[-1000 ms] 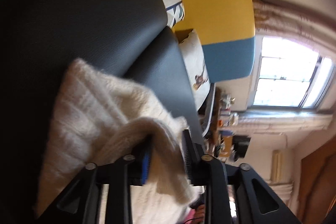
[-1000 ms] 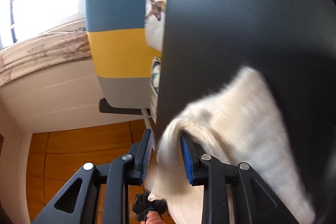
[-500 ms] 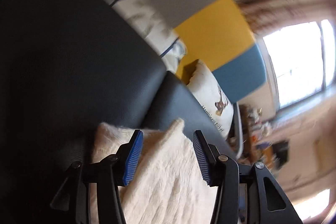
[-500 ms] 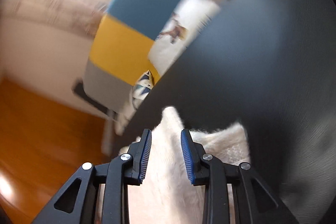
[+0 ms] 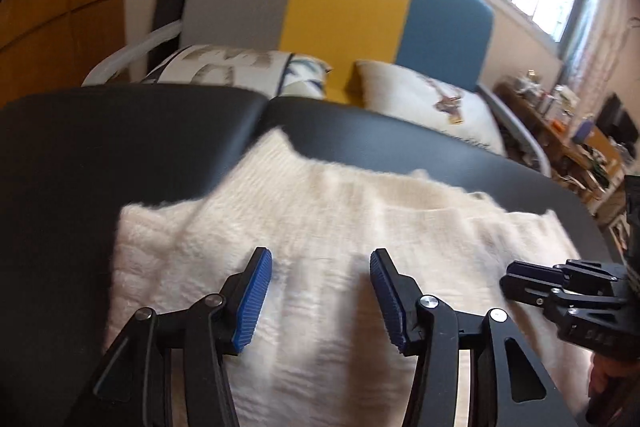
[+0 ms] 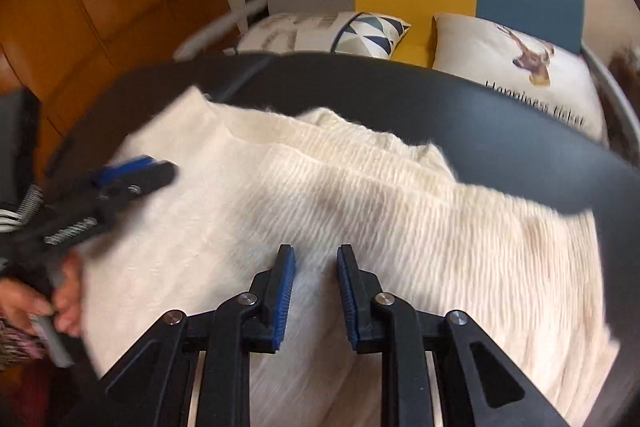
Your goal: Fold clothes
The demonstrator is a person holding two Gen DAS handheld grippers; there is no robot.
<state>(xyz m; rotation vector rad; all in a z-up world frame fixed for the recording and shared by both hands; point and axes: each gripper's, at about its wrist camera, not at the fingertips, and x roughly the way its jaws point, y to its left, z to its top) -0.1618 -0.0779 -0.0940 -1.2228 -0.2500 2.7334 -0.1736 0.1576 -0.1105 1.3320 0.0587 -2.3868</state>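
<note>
Sweater (image 5: 340,227) flat on black table (image 5: 120,131), both tongs (image 5: 320,291) (image 6: 316,291) released above, cushions (image 6: 512,67) behind.

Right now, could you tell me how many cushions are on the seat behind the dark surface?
2. A geometric-patterned cushion lies toward the grey side of the seat, and a deer-print cushion sits toward the blue side. The dark surface hides their lower parts, so more could lie unseen.
</note>
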